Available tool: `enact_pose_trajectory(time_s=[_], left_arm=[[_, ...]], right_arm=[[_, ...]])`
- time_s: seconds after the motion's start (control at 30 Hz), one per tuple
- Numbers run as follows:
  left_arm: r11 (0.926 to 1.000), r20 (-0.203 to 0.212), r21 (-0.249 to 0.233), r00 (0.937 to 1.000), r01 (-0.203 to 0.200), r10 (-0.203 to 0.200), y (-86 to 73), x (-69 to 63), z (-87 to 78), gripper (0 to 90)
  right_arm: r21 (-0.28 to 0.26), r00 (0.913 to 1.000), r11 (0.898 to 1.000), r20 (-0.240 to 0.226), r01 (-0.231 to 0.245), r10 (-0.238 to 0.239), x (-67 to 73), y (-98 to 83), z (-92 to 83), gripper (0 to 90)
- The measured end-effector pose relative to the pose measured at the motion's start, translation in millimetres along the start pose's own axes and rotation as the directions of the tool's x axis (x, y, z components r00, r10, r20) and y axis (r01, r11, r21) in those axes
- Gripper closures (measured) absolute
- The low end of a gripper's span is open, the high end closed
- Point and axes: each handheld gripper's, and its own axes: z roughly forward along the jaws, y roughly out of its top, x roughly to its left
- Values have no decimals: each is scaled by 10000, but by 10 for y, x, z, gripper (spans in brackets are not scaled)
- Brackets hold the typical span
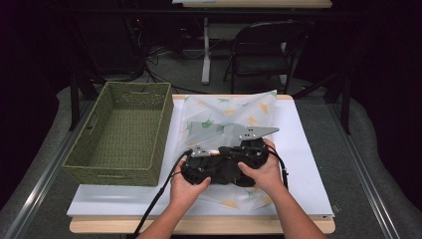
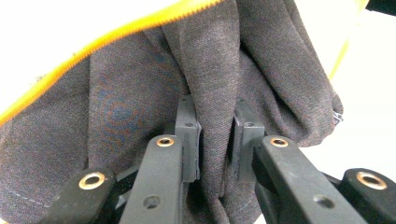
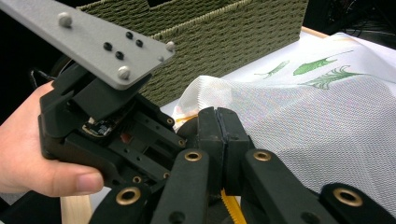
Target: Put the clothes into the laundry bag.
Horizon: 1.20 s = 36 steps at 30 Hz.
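Note:
A white mesh bag (image 1: 229, 114) printed with green and yellow leaves lies on the table's middle. Both hands hold their grippers close together over its near part. In the left gripper view my left gripper (image 2: 215, 140) pinches a fold of dark grey-brown fabric (image 2: 140, 93) between its pads, under an orange zipper (image 2: 116, 37). My right gripper (image 3: 217, 126) has its jaws pressed together at the bag's corner (image 3: 205, 93), with an orange zipper strip (image 3: 229, 205) running out beneath them. The left gripper's grey plate (image 3: 93, 42) sits just to its left in that view.
A green woven basket (image 1: 124, 132) stands at the table's left, close behind the grippers in the right gripper view (image 3: 224, 32). A white sheet (image 1: 308, 164) covers the tabletop. A black folding chair (image 1: 263, 50) stands beyond the far edge.

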Motion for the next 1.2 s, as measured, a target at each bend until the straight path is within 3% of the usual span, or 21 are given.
enact_pose_trajectory(time_s=[0.3, 0.4, 0.9, 0.93, 1.2], left_arm=[[10000, -32, -38, 10000, 84, -84, 23, 10, 13, 765], [9991, -133, -174, 9992, 379, -382, 79, 68, 69, 765], [9993, -274, -174, 9991, 328, -333, 138, 103, 110, 764], [9991, -465, -278, 9983, 335, -347, 187, 118, 127, 764], [9979, -565, -455, 9972, 456, -481, 236, 156, 152, 764]], right_arm=[[17, 10000, 10000, -3, 12, -12, 6, 0, 1, 897], [28, 10000, 10000, -26, 51, -51, 14, 2, 5, 897], [-30, 10000, 10000, -67, 1, -1, 21, 5, -8, 897], [-30, 10000, 10000, -67, 1, -1, 21, 5, -8, 897], [-63, 9999, 10000, -146, 7, -8, 29, 10, -7, 897]])
